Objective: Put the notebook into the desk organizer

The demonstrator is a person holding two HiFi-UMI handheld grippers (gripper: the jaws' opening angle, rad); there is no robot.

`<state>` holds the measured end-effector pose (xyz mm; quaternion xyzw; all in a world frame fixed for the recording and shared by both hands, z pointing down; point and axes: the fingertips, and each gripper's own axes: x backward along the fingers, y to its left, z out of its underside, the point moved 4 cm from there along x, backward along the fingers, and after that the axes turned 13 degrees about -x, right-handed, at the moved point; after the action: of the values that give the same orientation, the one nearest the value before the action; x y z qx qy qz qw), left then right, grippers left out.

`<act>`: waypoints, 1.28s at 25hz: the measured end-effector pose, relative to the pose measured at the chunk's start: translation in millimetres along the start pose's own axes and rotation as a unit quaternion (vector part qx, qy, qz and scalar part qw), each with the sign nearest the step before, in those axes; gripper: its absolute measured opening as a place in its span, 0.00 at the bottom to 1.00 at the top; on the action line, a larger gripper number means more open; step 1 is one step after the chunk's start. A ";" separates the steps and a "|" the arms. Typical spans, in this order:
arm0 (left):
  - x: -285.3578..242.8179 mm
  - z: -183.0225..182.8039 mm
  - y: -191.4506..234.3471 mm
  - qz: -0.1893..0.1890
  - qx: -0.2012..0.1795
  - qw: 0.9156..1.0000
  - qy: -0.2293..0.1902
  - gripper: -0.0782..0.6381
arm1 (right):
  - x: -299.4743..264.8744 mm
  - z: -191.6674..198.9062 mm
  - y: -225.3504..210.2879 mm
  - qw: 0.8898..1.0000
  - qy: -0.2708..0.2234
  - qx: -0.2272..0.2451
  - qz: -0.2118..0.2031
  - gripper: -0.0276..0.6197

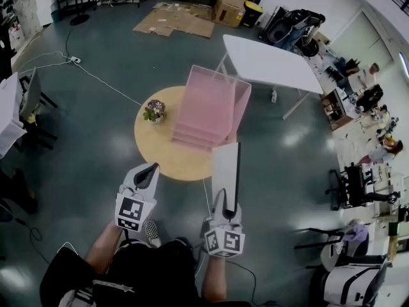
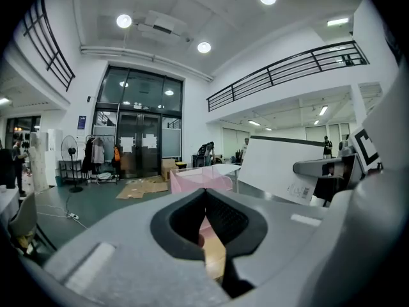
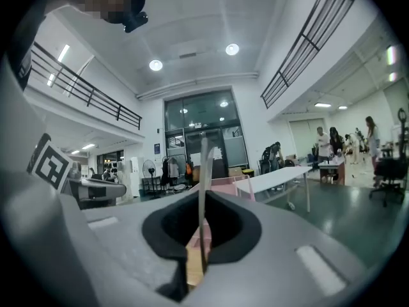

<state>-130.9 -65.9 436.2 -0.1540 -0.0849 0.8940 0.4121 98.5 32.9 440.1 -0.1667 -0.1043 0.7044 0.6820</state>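
White notebook [image 1: 225,168], edge-up, points lengthwise toward pink organizer [image 1: 208,104].

Evenly lit indoor hall, muted tones, strong fisheye view.
Round ceiling lamps [image 2: 124,21] glow high above the left gripper [image 2: 206,194], whose near body is blurred; pale glare patches lie on the floor [image 1: 96,126] around it; edges bend and darken.

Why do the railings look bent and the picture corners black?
Left gripper view: the wide-angle lens bows the balcony railing and blacks out the corners. Right gripper view: same bowing; ceiling lights glare. Head view: pale reflections sheen the floor; edges curve.
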 end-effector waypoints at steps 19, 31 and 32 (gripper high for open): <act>-53.3 53.3 2.5 0.026 0.018 0.997 0.071 0.12 | -73.9 90.9 -37.0 0.881 0.011 -0.467 -0.074 0.06; -77.2 82.5 11.5 0.014 0.033 0.992 0.119 0.12 | -122.5 126.7 -46.7 0.853 0.060 -0.513 -0.078 0.06; -78.7 84.8 12.3 0.013 0.034 0.992 0.123 0.12 | -126.1 128.4 -47.1 0.851 0.063 -0.515 -0.078 0.06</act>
<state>-120.8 -136.1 528.4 -0.2496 -0.0017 0.8761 0.4124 95.5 -80.1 587.9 -0.5291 -0.4216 0.4825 0.5563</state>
